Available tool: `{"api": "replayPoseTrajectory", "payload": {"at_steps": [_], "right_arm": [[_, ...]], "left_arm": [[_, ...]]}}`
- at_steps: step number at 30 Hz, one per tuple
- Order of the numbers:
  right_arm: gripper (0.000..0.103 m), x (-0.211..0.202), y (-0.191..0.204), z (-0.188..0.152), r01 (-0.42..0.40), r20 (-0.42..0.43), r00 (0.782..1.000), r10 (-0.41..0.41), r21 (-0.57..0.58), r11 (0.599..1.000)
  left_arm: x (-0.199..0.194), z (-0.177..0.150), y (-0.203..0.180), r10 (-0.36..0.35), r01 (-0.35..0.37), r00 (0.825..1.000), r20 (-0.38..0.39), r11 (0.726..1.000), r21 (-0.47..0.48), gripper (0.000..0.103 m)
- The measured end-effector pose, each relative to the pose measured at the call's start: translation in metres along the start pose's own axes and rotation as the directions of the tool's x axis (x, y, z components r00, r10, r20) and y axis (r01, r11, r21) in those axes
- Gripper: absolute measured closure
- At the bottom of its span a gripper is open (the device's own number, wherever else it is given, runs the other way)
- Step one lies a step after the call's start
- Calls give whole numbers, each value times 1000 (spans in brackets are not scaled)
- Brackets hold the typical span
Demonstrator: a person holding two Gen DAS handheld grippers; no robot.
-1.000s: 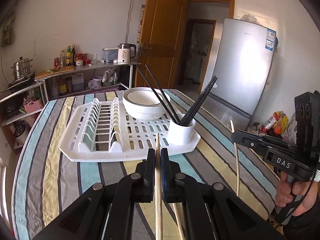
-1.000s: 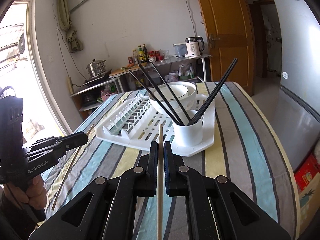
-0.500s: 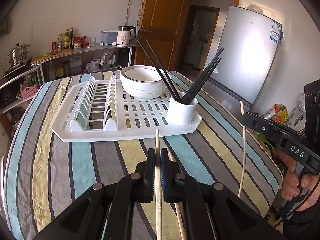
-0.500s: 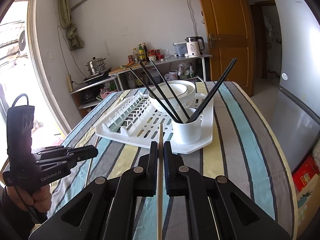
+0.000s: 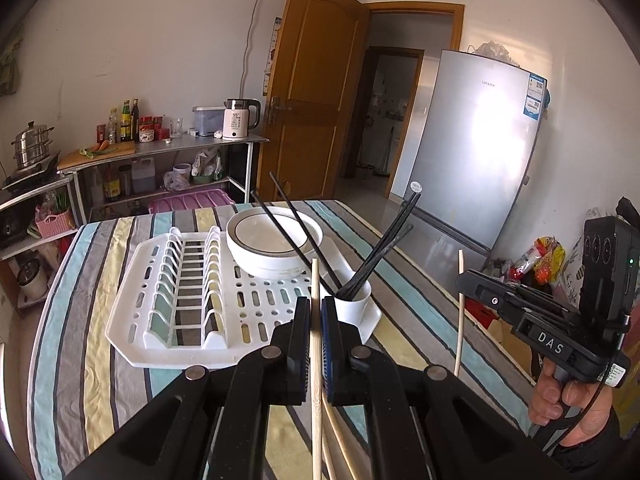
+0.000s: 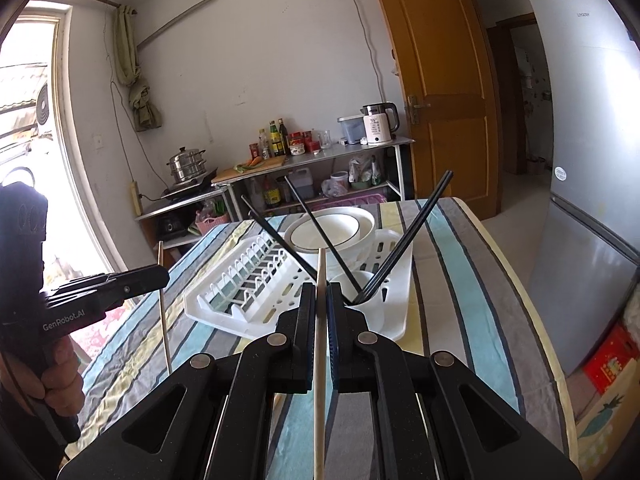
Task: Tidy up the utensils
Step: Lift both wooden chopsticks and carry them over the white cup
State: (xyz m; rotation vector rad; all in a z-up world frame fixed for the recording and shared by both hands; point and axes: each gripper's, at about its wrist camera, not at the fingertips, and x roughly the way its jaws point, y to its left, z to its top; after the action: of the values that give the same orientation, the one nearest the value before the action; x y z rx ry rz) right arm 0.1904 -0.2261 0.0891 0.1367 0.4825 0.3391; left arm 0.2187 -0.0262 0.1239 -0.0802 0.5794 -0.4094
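A silver fridge (image 5: 476,148) beside an open wooden door (image 5: 312,96); a white kettle (image 6: 378,124) on a metal shelf (image 6: 320,156)

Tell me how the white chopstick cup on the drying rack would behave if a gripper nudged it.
The white cup is narrow and carries long black chopsticks leaning outward, so it probably tips easily. It sits near the edge of the slotted rack, so a push might slide it off. It looks ceramic, likely breakable.

Striped-cloth table (image 5: 72,344) — a white dish rack (image 5: 132,332) rests directly on it.
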Motion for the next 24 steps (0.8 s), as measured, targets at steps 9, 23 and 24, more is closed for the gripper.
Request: {"api": "replayPoseTrajectory", "payload": {"at_steps": [9, 23, 24], "right_arm": [[97, 19, -19, 35, -5, 65, 998, 2, 39, 999], [98, 60, -43, 84, -8, 179, 984, -5, 70, 998], [98, 63, -44, 86, -10, 182, 983, -3, 70, 998]], "left_arm": [[41, 60, -11, -48, 49, 996, 69, 999, -1, 98], [107, 119, -1, -41, 44, 982, 184, 999, -16, 98], [112, 121, -1, -40, 44, 981, 190, 999, -14, 98]]}}
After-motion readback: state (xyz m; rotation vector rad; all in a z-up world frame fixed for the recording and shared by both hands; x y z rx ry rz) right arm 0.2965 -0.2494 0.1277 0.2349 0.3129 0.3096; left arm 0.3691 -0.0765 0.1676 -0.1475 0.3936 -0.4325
